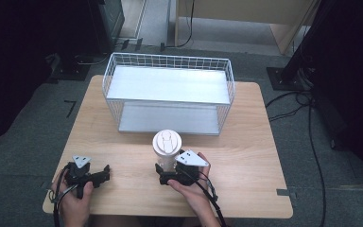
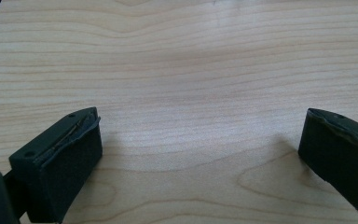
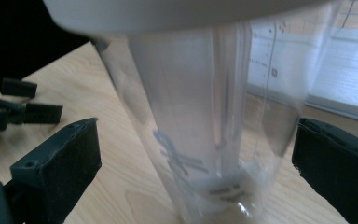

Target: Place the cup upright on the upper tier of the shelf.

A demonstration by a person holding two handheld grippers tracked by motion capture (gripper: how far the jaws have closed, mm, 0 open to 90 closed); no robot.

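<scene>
Right gripper (image 1: 163, 171) is standing open around a clear cup (image 1: 167, 153) near the table's (image 1: 246, 156) front edge.

In the right gripper view the cup (image 3: 205, 130) is sitting upright between the two jaws, with a gap showing on each side, so neither pad is touching it (a white lid (image 1: 167, 142) is capping the top). The left gripper (image 1: 105, 173) is resting on the wood at the front left, well apart from the cup, its jaws spread wide and holding nothing, as the left gripper view (image 2: 200, 154) is showing over bare wood. A white wire basket (image 1: 168, 94) is standing behind the cup, toward the far edge.
</scene>
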